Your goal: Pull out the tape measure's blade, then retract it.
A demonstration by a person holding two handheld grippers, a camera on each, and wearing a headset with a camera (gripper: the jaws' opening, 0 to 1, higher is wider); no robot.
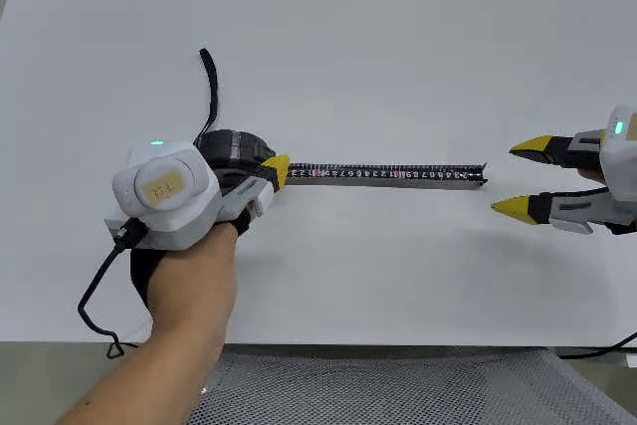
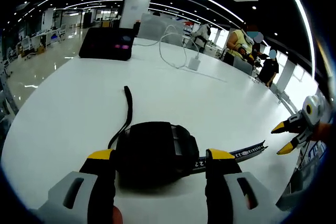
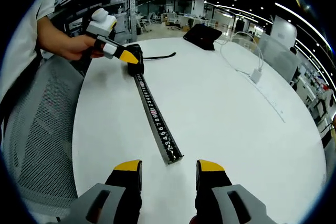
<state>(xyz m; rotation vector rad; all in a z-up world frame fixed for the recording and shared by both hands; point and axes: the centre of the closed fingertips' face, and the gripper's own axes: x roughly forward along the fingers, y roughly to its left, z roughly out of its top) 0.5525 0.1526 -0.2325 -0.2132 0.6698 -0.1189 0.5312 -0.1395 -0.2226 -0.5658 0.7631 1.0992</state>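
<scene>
Jaws of the left gripper (image 1: 262,184) are closed on the tape measure (image 2: 155,150), one on each flank of its case (image 1: 234,151), pinning it to the bench (image 1: 418,57) at the left. A black strap (image 1: 209,87) trails loose from the case, away from the person. From the case mouth the blade (image 1: 388,174) runs flat along the bench to the right, already drawn out, with its end hook (image 1: 482,174) free. Just past that hook the right gripper (image 1: 513,179) hovers with its jaws spread apart, holding nothing and clear of the blade.

The case looks compact, hard and probably hefty for its bulk, and its flanks suit a firm clamp like the present one. The blade is likely thin and springy: stiff along its length, easily kinked if bent sideways, and apt to slip through a loose pinch. The hook seems the soundest place to take it. On retraction the spring may whip the blade back, so a guided return looks wiser.

Little stands in the way. Far across the bench lie a dark flat device (image 2: 107,43) and a white cable (image 2: 178,56), well apart from the work. A mesh chair (image 1: 398,385) sits below the near edge.
</scene>
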